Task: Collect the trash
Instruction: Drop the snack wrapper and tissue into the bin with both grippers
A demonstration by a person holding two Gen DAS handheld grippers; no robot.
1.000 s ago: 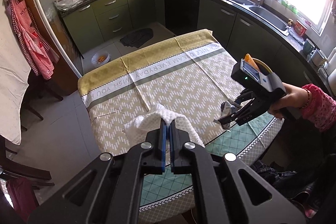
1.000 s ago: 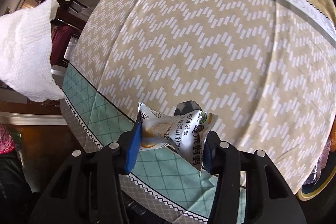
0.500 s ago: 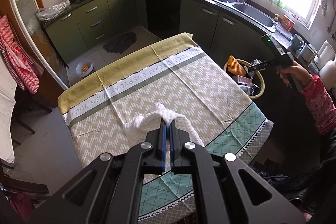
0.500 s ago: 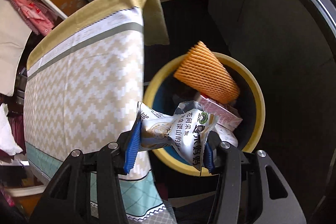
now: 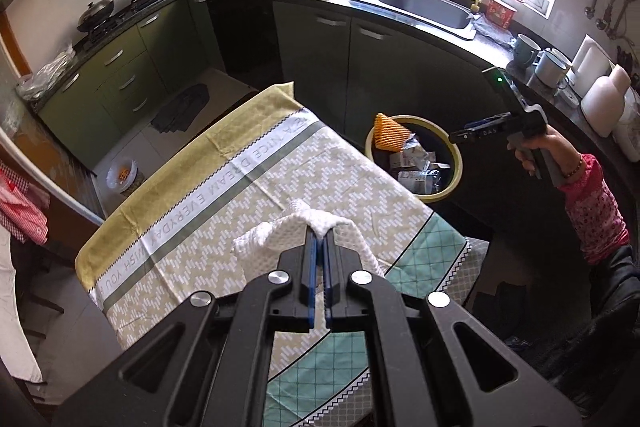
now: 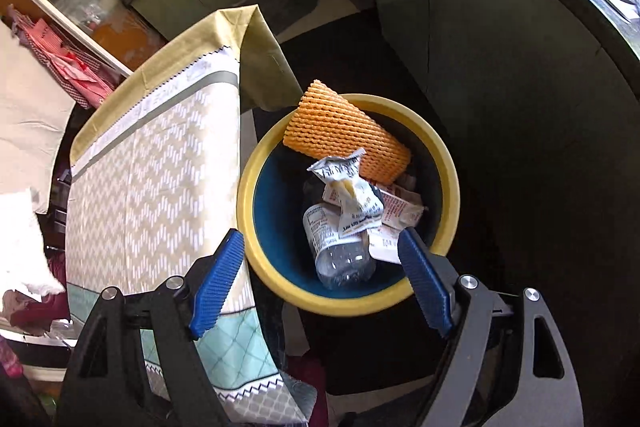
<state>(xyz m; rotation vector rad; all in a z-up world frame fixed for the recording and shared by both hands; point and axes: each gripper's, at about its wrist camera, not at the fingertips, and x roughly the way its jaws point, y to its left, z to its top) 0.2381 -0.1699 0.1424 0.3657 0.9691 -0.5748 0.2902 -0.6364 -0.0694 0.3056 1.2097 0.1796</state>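
Over the tabletop (image 5: 280, 195), my left gripper (image 5: 319, 251) has its fingers pinched tight on a white paper towel (image 5: 304, 227), which hangs in folds to either side of the tips. The yellow-rimmed bin (image 5: 456, 163) sits on the floor just off the tabletop's right edge, so from the towel it lies forward and to the right, and lower. My right gripper (image 6: 320, 267) hovers right above that bin (image 6: 448, 163), fingers spread wide, holding nothing. The snack wrapper (image 6: 348, 191) lies inside on a clear bottle (image 6: 336, 251), beside orange foam netting (image 6: 344, 135). My read: next move is left arm only, swinging right past the edge before release. The right gripper is near that path, so I'd clear it first.
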